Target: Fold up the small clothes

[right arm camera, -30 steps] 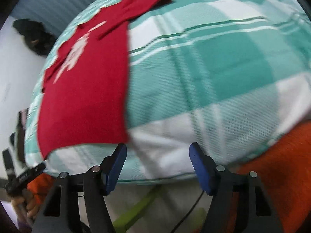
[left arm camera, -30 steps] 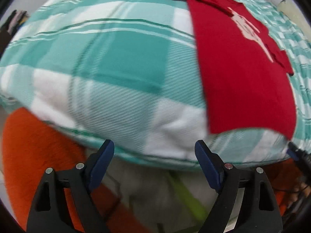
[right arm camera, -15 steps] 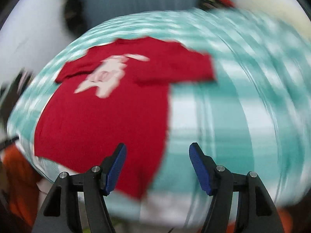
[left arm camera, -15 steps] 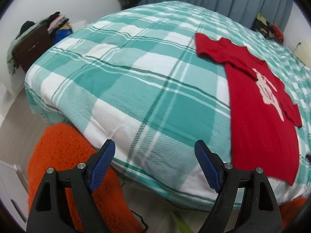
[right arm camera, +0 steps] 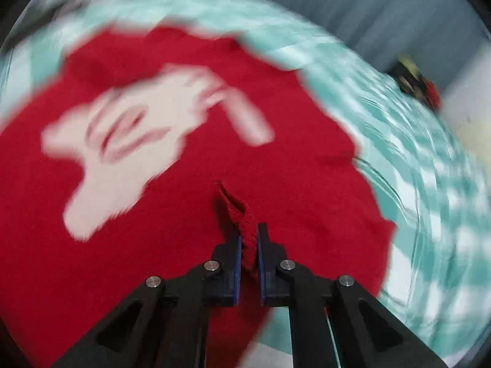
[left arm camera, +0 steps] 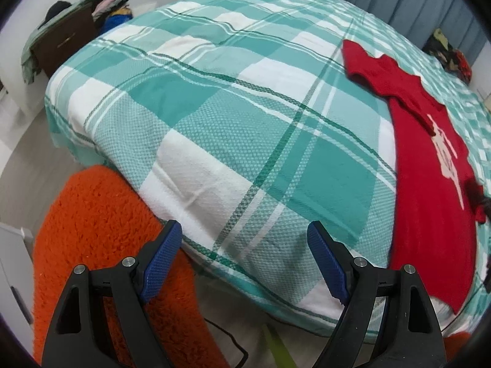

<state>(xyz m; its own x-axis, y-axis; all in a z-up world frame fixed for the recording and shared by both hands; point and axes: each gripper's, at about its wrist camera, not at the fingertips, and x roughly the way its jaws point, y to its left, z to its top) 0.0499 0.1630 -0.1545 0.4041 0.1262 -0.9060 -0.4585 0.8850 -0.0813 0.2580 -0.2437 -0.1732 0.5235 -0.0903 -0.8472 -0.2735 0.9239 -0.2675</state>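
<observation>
- Right now your red T-shirt (left arm camera: 429,190) lies spread on the teal-and-white checked bedspread (left arm camera: 230,116), near the bed's right side in your left wrist view, with one sleeve reaching up toward the far end.
- A pale printed design (right arm camera: 132,141) covers the shirt's front; it is blurred in your right wrist view, so its details cannot be read.
- Your right gripper (right arm camera: 249,242) is clenched on the red T-shirt, a small ridge of red fabric pinched up between its blue pads (right arm camera: 237,260).
- Your left gripper (left arm camera: 245,263) is released, its blue pads (left arm camera: 159,260) set wide apart and grasping nothing; it hovers off the near edge of the bed, well apart from the shirt.
- An orange fluffy rug (left arm camera: 92,245) lies on the floor beside the bed, below your left gripper.
- A brown cabinet (left arm camera: 61,46) with stacked clothes on top stands against the wall at far left.
- Grey-blue curtains (right arm camera: 353,9) hang behind the bed.
</observation>
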